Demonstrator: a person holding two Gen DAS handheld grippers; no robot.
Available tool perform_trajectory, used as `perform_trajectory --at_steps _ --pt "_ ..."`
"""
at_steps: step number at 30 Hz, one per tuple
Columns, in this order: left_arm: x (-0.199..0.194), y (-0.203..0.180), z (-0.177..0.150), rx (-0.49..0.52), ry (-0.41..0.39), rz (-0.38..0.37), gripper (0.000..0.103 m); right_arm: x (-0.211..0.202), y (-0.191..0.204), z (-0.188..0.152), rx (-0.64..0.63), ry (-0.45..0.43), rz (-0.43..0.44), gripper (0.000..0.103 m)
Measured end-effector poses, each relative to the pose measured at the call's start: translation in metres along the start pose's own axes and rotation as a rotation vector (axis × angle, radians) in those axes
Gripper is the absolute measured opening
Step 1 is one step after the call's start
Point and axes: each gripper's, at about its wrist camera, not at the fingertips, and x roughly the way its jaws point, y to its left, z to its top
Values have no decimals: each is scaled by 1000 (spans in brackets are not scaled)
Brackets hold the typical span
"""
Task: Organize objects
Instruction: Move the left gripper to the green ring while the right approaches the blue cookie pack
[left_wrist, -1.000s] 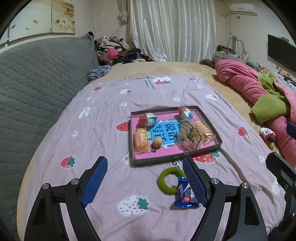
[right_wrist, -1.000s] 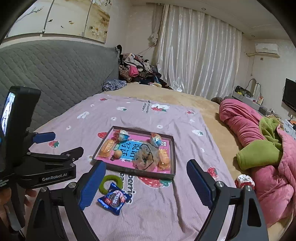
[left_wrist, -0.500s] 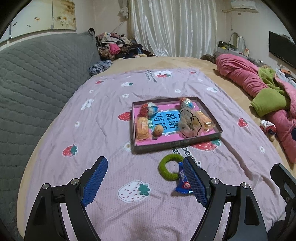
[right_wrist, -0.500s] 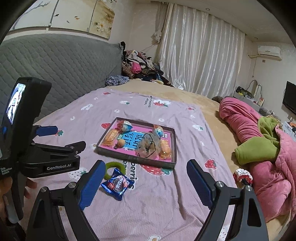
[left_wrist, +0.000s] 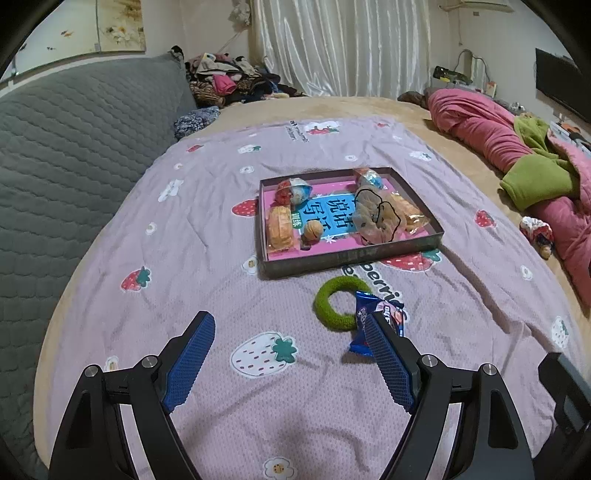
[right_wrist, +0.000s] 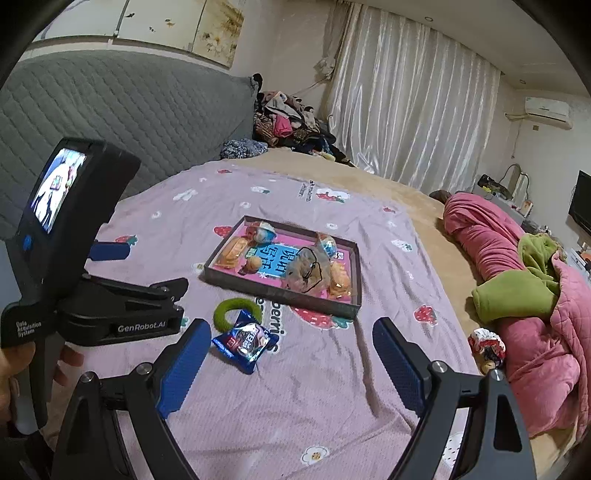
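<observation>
Your workspace is a lilac strawberry-print bedsheet (left_wrist: 207, 229). On it sits a shallow dark cardboard tray (left_wrist: 351, 254) with a pink printed floor, holding wrapped snacks. Just in front of the tray lies a fuzzy green ring (left_wrist: 332, 306), and a blue foil snack packet (right_wrist: 242, 341) overlaps its near edge. Your left gripper (left_wrist: 288, 328) has its jaws wide apart, nothing between them. Your right gripper (right_wrist: 291, 334) is likewise spread, with the packet just past its left finger, not touching.
</observation>
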Motion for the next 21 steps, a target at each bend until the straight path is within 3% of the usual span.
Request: perform_trajectory --at_steps 21 --pt "40 -2 -12 3 70 -24 84 36 15 -29 -27 84 29 89"
